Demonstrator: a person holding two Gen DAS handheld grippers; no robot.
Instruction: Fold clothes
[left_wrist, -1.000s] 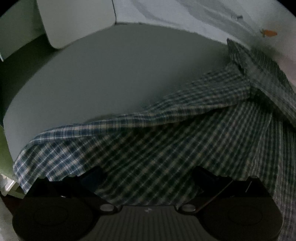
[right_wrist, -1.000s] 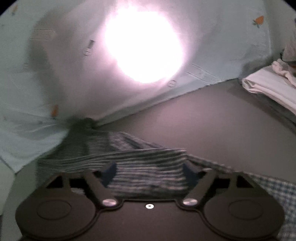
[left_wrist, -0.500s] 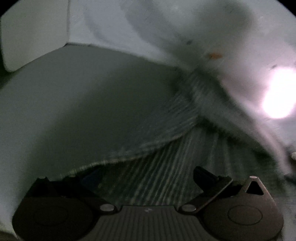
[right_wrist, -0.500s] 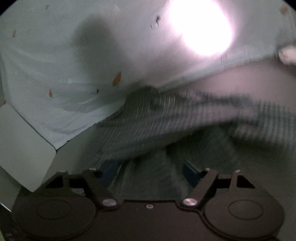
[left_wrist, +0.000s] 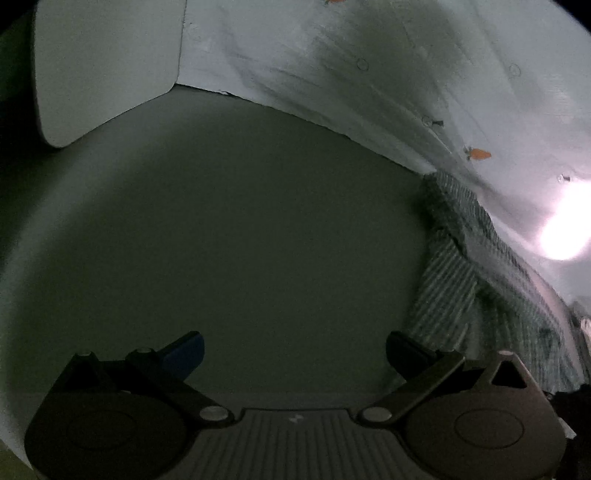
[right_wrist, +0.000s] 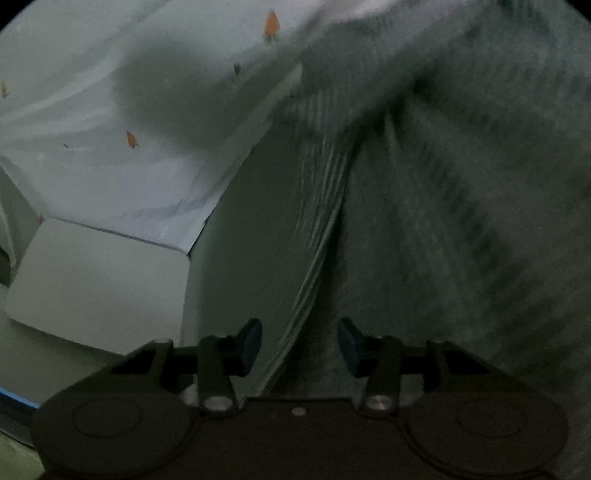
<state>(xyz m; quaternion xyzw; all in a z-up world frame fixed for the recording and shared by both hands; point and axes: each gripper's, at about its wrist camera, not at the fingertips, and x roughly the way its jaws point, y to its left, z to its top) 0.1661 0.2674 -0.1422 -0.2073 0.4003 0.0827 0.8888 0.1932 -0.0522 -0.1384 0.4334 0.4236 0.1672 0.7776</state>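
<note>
In the left wrist view, we locate the checked garment (left_wrist: 480, 266) at the right side of the frame, running from the far edge of the table (left_wrist: 240, 240) down toward the near right corner. Its nearest edge lies just beside the right-hand finger (left_wrist: 406, 350) of the left gripper (left_wrist: 295, 349); we cannot tell whether cloth and finger touch. No cloth lies between the fingers. We observe the left gripper's fingers spread wide over bare table surface, holding nothing.

In the right wrist view, the same garment (right_wrist: 443, 221) fills the right half of the frame. A folded edge of it runs down the frame and passes between the fingers of the right gripper (right_wrist: 299, 347). The fingers stand at a moderate gap, with visible space between each pad and the cloth; we cannot tell whether the cloth is gripped further back.

The garment shows a fine dark-and-light check, bunched into ridges in the left view and motion-blurred in the right view.

Beyond the garment, a pale sheet (left_wrist: 369, 74) printed with small orange motifs hangs behind the table. A bright light spot (left_wrist: 565, 236) shows at the right. A pale flat panel (left_wrist: 103, 66) stands at the far left corner.
</note>
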